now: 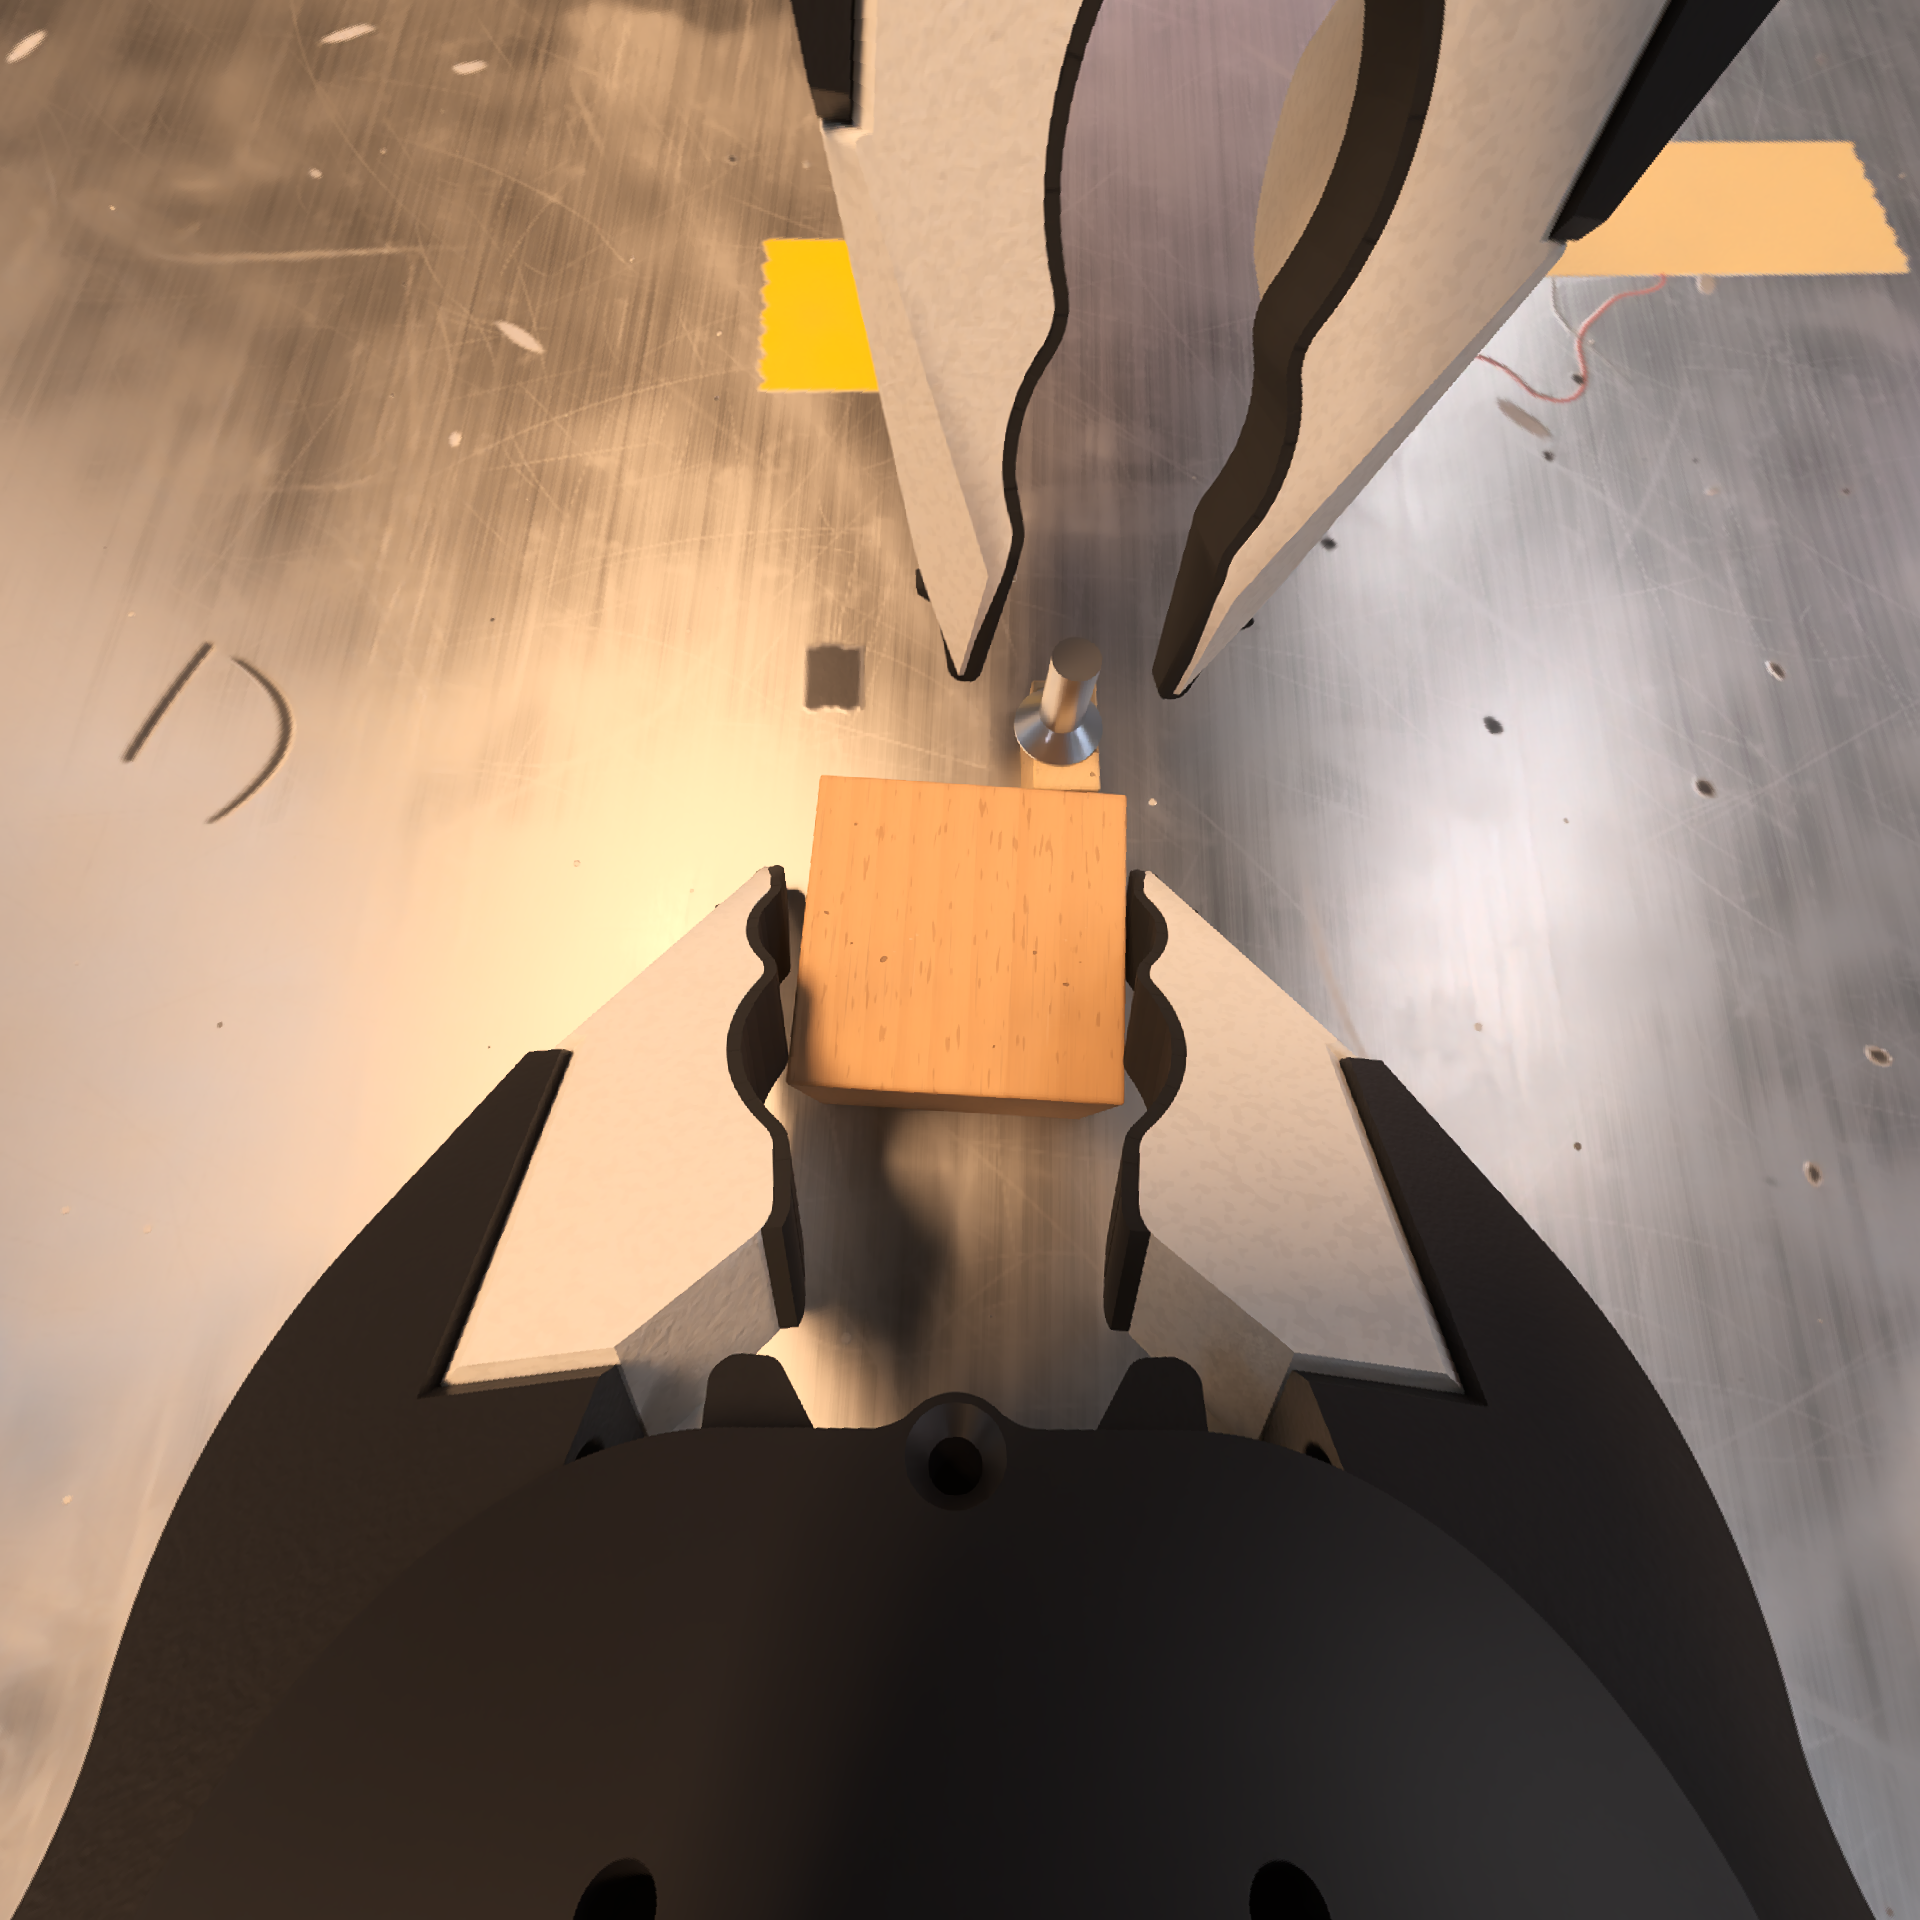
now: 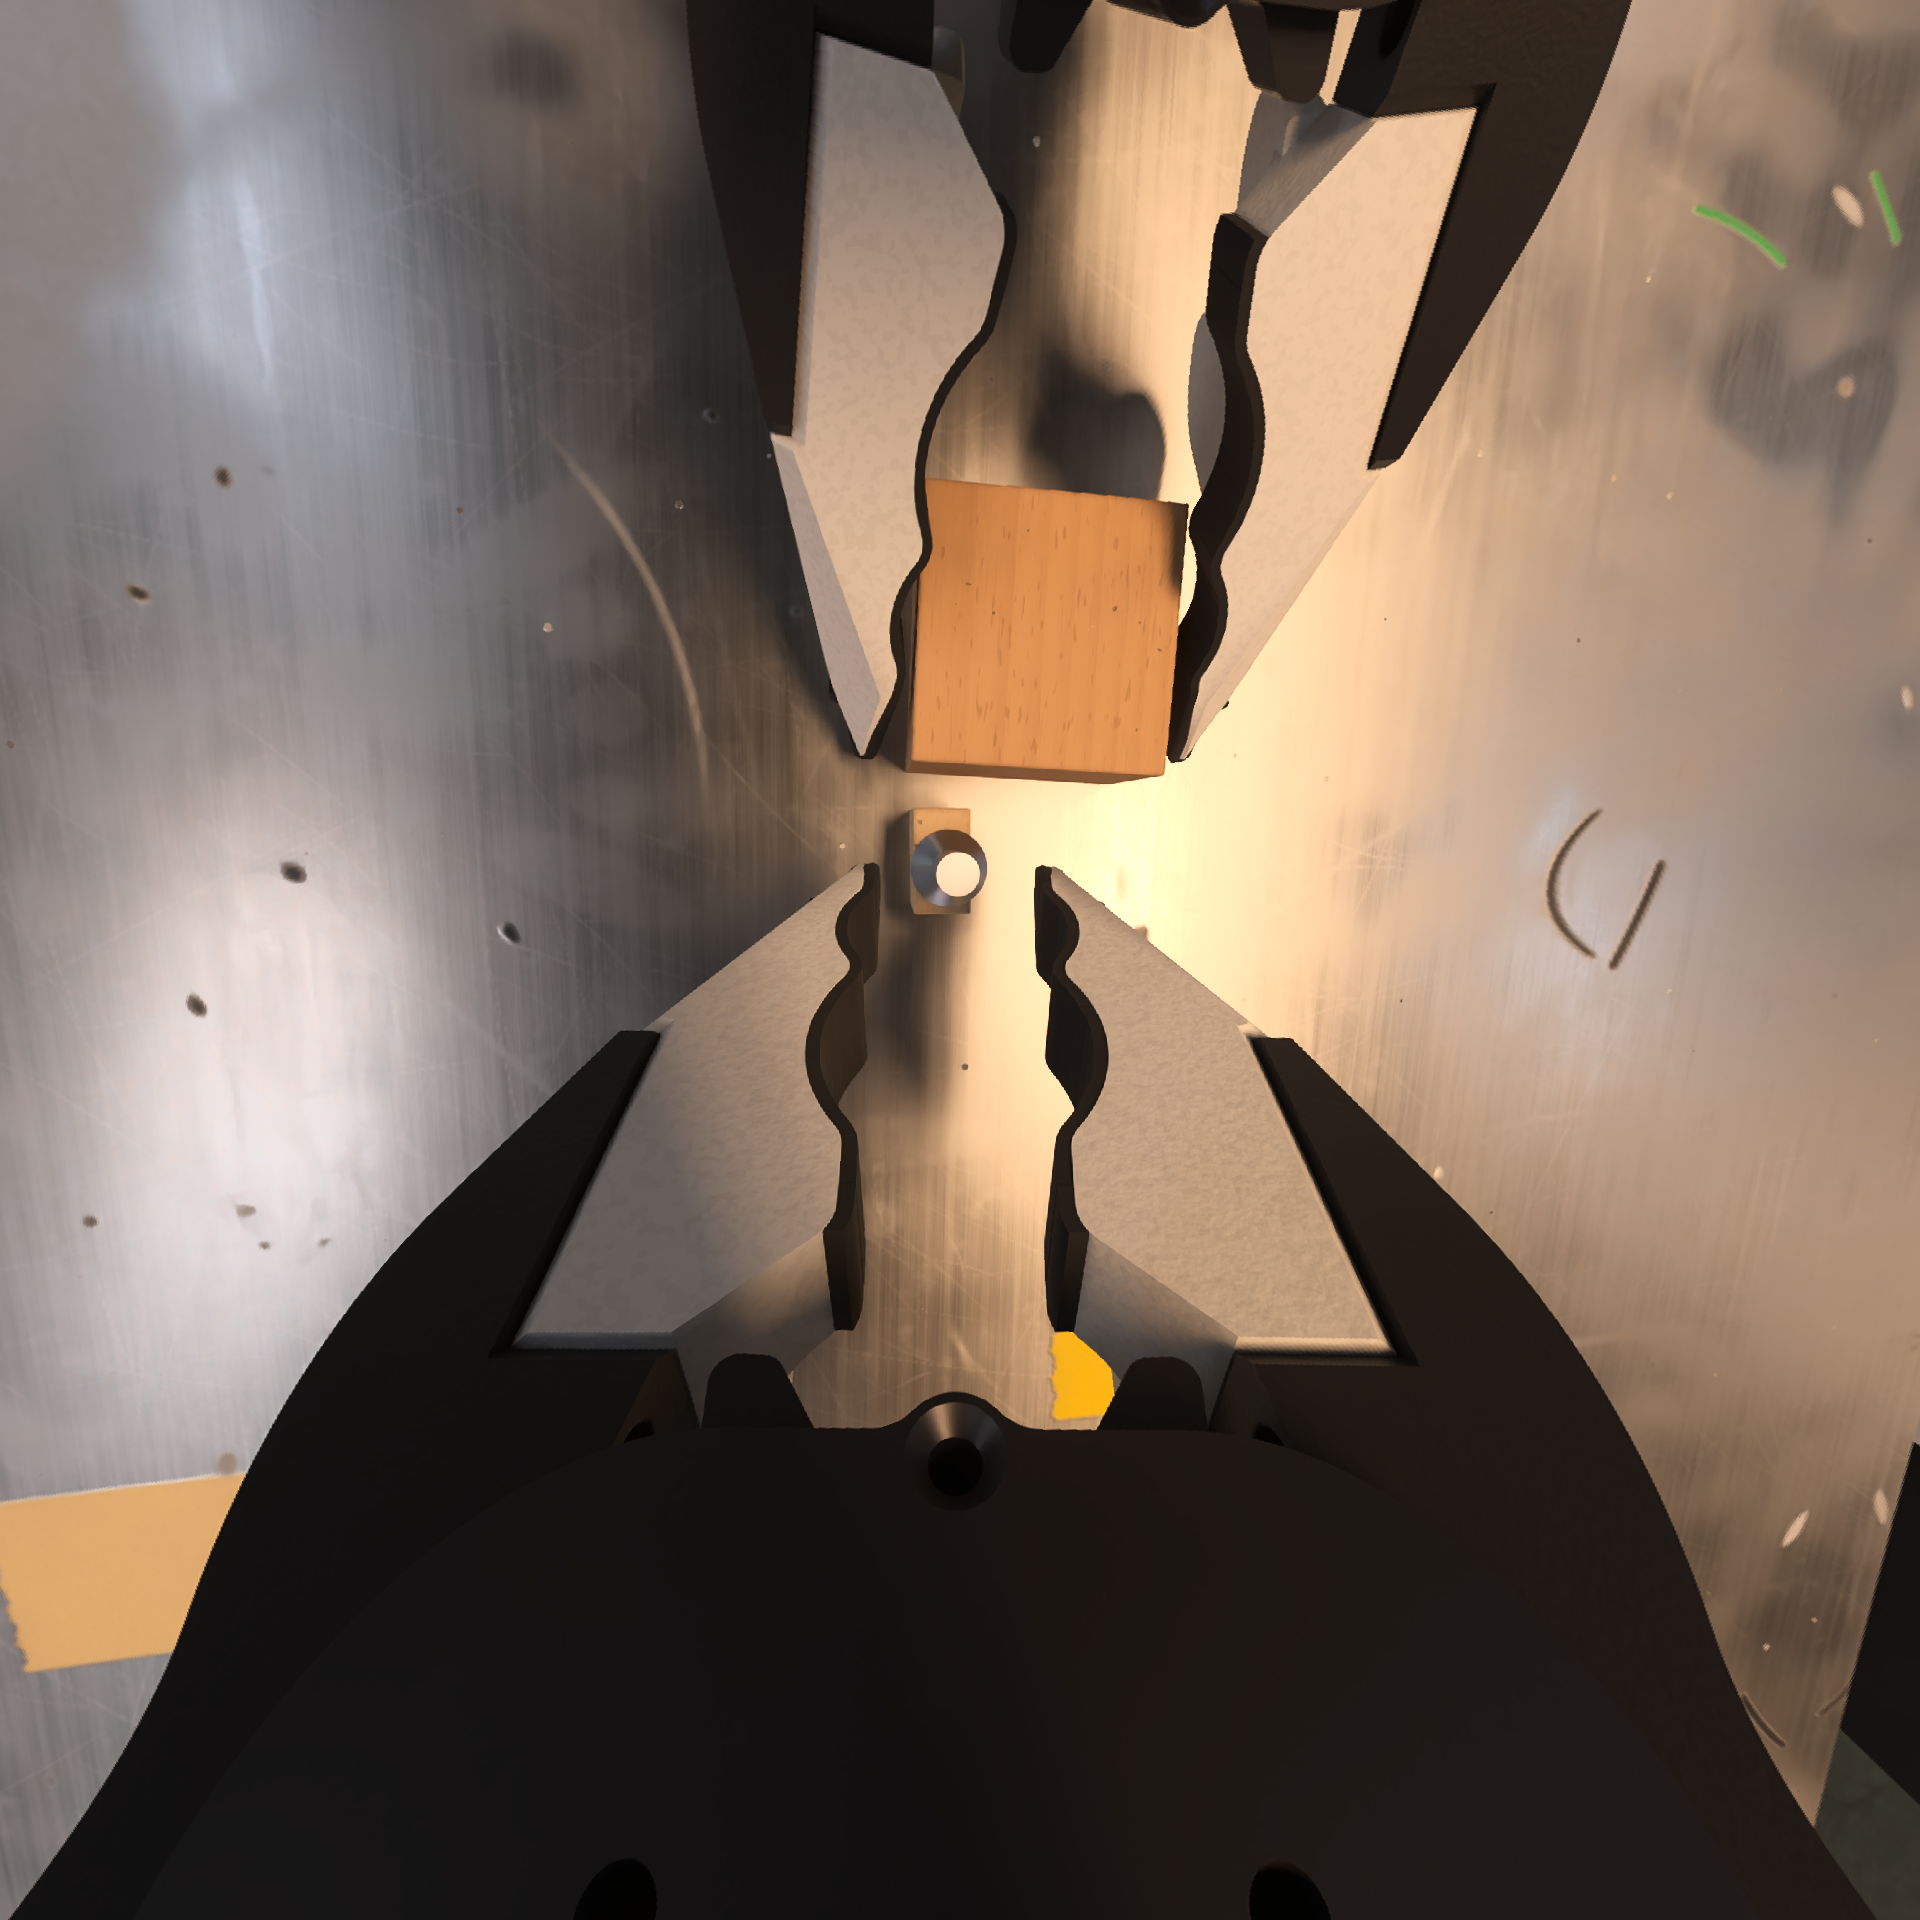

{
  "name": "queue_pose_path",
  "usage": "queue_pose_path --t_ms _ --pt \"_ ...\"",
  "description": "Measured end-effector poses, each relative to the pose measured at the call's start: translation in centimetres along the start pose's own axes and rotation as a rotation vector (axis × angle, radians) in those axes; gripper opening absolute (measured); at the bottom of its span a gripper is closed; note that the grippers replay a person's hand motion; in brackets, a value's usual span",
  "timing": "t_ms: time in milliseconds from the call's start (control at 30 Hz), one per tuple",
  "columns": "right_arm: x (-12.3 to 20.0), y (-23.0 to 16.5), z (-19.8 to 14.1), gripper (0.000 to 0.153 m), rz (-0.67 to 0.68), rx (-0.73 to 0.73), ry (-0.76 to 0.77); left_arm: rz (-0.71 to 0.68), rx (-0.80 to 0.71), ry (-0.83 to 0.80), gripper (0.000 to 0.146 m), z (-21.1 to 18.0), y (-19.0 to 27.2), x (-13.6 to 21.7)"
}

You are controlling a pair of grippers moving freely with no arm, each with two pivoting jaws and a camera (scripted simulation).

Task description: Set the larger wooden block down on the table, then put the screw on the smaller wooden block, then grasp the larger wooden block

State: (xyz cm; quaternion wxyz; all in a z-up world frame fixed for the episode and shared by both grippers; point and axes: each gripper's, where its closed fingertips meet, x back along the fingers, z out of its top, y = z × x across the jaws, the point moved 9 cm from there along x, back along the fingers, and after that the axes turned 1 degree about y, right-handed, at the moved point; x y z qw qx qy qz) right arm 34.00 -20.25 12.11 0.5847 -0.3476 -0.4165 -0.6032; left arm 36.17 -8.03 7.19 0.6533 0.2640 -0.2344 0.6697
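Left wrist view: left gripper (image 1: 961, 899) clasps the larger wooden block (image 1: 961, 940) above the bench (image 1: 416, 935); the screw (image 1: 1060, 712) already stands on the smaller wooden block (image 1: 1065, 774), right gripper (image 1: 1070, 681) parted around it, so the final grasp seems underway

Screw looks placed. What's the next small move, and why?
Probably close the left gripper on the larger wooden block. The screw already stands head-down on the smaller wooden block, and the right gripper is open around it, not holding it. The left fingers flank the larger block closely; whether they already press it is hard to tell. Only the grasp seems left.
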Motion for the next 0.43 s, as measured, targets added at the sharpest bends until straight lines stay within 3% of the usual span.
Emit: queue_pose_path --t_ms 433 --pt "-0.54 0.34 0.22 0.02 0.063 -0.016 -0.046 0.008 0.002 -0.002 0.065 0.22 0.04 -0.21"
